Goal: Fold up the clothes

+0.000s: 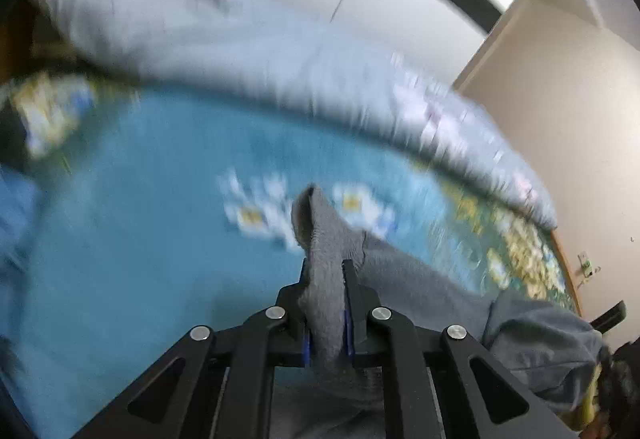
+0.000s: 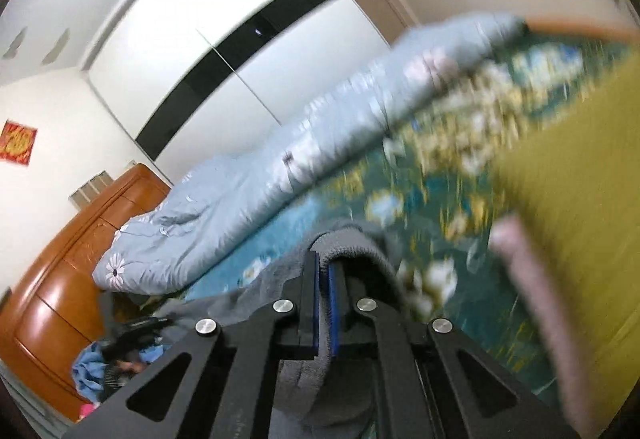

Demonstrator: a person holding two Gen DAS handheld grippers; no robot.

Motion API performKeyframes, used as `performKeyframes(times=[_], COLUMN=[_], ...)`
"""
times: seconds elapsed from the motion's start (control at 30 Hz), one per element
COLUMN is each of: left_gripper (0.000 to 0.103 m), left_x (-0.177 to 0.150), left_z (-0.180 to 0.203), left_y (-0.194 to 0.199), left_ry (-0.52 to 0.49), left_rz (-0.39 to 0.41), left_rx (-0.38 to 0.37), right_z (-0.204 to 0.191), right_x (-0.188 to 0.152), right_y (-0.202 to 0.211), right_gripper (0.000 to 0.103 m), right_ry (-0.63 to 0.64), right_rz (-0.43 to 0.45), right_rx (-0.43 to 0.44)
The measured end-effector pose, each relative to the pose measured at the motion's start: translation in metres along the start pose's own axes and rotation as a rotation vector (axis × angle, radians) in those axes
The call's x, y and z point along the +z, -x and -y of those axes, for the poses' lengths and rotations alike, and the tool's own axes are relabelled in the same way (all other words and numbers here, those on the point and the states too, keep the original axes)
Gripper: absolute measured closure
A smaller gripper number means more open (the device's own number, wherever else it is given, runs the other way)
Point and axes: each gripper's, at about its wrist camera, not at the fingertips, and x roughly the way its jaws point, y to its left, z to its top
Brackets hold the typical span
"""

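A grey knitted garment lies over the blue flowered bedspread. My left gripper is shut on a bunched fold of it, and the cloth sticks up past the fingertips. In the right wrist view my right gripper is shut on another edge of the same grey garment, which curls over the tips and hangs down below the jaws. Both views are blurred.
A pale blue quilt is heaped along the far side of the bed. An olive-yellow cloth with a pinkish strip fills the right of the right wrist view. An orange wooden headboard and crumpled blue clothes sit at left.
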Motion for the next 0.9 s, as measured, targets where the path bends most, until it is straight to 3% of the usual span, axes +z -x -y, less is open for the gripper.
performKeyframes(times=[0.13, 0.4, 0.57, 0.67, 0.9], left_gripper=[0.091, 0.091, 0.091, 0.091, 0.089], left_x=[0.039, 0.092, 0.106, 0.105, 0.063], left_z=[-0.017, -0.087, -0.127, -0.142, -0.146], left_y=[0.074, 0.142, 0.121, 0.078, -0.002], left_ry=[-0.065, -0.028, 0.006, 0.023, 0.025], left_rz=[0.165, 0.296, 0.294, 0.219, 0.044], left_rx=[0.104, 0.321, 0.398, 0.424, 0.401], right_z=[-0.025, -0.035, -0.042, -0.039, 0.002], right_x=[0.037, 0.093, 0.123, 0.132, 0.096], right_y=[-0.006, -0.063, -0.104, -0.143, -0.209], right_gripper=[0.099, 0.099, 0.099, 0.099, 0.099], right_ry=[0.108, 0.162, 0.201, 0.222, 0.209], right_rz=[0.039, 0.022, 0.041, 0.0, -0.185], right_rx=[-0.024, -0.076, -0.155, -0.226, -0.368])
